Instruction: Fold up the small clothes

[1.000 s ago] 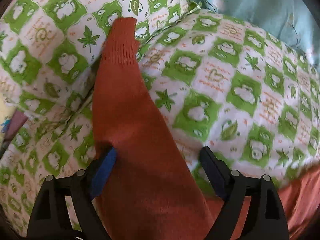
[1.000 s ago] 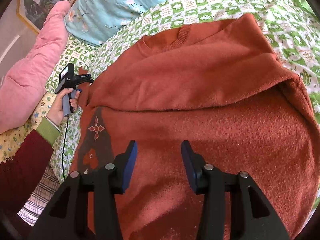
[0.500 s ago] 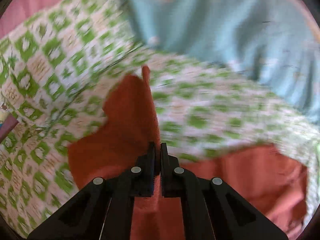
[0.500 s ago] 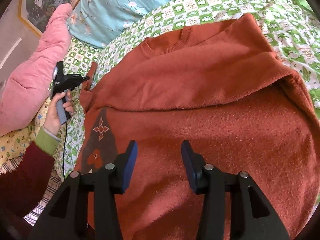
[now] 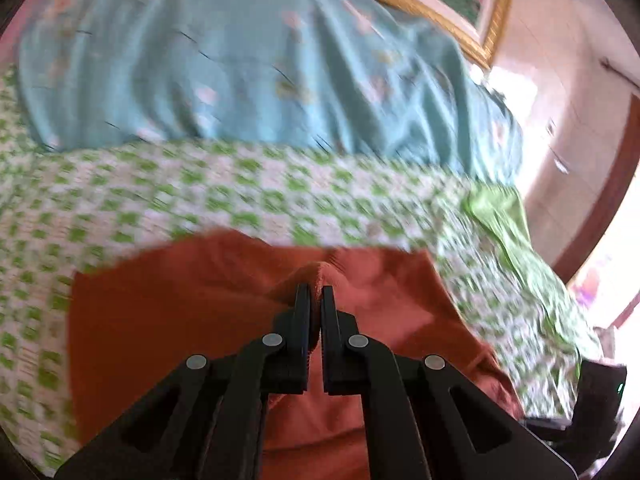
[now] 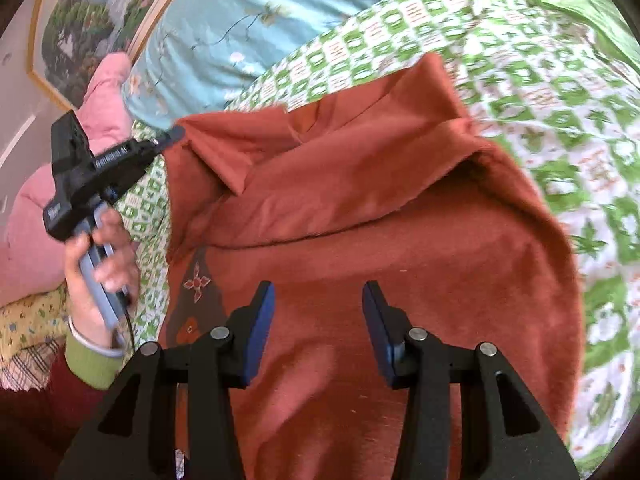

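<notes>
The rust-orange sweater (image 6: 360,248) was spread on the green-checked bed (image 6: 560,92), its body partly doubled over. The sleeve (image 5: 316,270) was pinched in the left claw (image 5: 315,296), pressed together on the knit near the sweater's left edge. The right claw (image 6: 318,300) was held spread above the sweater's lower body. The knit was judged soft, limp and light, best gripped at cuffs or hems.

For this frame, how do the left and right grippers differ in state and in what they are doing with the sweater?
The left gripper is shut, pinching a ridge of the orange sweater; the right gripper is open and holds nothing. In the right wrist view the left one grips the sweater's left edge, while the right one is over its body. Both are black two-finger tools pointed at the same sweater.
</notes>
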`<state>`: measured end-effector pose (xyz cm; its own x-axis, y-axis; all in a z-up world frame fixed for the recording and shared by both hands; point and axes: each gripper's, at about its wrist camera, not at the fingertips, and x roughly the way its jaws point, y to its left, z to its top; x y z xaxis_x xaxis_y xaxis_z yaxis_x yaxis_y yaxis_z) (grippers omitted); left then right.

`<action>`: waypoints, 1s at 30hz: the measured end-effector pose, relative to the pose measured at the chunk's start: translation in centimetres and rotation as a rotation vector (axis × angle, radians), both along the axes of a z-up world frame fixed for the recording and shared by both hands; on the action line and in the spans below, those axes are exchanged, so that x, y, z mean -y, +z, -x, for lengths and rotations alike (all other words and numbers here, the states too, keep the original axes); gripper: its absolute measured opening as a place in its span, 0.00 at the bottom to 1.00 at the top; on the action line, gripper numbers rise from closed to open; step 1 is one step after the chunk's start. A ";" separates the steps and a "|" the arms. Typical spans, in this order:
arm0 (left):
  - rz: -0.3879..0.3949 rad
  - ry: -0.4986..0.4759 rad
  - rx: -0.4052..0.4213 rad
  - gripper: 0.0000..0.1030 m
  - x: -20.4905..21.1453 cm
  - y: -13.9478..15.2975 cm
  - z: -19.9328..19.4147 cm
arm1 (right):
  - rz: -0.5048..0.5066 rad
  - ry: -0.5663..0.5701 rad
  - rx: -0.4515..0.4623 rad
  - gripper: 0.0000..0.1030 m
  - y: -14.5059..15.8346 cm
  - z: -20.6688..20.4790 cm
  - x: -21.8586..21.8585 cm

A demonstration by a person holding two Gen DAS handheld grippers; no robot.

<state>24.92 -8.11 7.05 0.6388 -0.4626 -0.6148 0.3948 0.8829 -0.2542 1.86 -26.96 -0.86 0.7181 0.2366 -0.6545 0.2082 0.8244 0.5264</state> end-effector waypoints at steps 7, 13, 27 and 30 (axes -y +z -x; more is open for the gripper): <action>-0.056 -0.067 -0.077 0.02 3.6 -5.4 0.7 | -0.031 -0.047 -0.008 0.45 -0.6 0.7 1.7; -0.076 -0.115 -0.134 0.05 2.7 -8.2 2.1 | -0.080 -0.033 0.001 0.47 -0.2 -1.5 2.0; -0.122 0.085 -0.130 0.38 -7.6 -7.8 7.1 | -0.346 0.039 0.031 0.64 0.4 -12.4 2.0; -0.152 0.181 -0.124 0.45 -10.7 -7.9 7.4 | -0.419 0.056 0.021 0.66 0.2 -14.5 1.8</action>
<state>17.57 2.61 -0.81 0.6179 -0.2446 -0.7472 0.2014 0.9679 -0.1503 16.40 -28.80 -0.68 0.7088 0.5184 -0.4784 0.1543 0.5478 0.8222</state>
